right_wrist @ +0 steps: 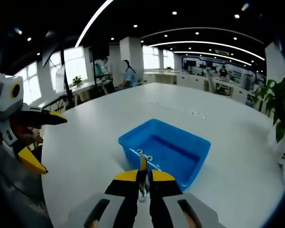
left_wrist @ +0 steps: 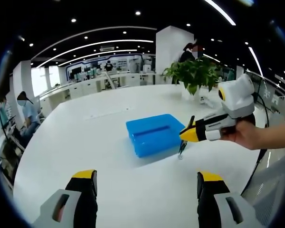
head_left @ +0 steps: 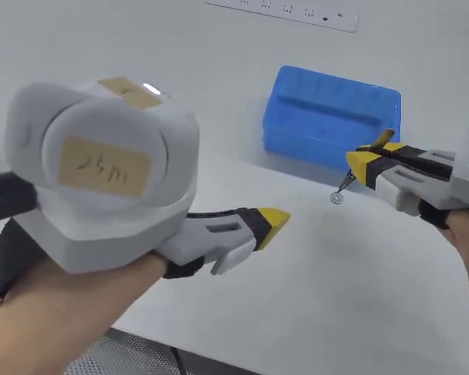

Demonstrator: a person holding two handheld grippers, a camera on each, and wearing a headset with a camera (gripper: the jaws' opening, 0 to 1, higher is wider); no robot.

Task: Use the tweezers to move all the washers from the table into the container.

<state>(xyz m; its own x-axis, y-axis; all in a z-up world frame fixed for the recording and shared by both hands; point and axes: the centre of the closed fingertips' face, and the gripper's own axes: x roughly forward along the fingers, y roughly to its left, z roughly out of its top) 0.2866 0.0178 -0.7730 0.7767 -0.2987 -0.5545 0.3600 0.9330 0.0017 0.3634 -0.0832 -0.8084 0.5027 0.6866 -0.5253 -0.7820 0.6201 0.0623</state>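
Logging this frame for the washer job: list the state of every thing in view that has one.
left gripper: open, empty, held above the table.
right gripper: shut on the tweezers.
tweezers: clamped in the right gripper, tips pointing down at the washer.
washer: at the tweezers' tips, beside the container and outside it; pinched or not, cannot tell.
container: upright on the table, open-topped.

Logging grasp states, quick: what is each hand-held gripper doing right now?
Left hand-held gripper: open, holding nothing.
Right hand-held gripper: shut on the tweezers, whose tips are at a washer.
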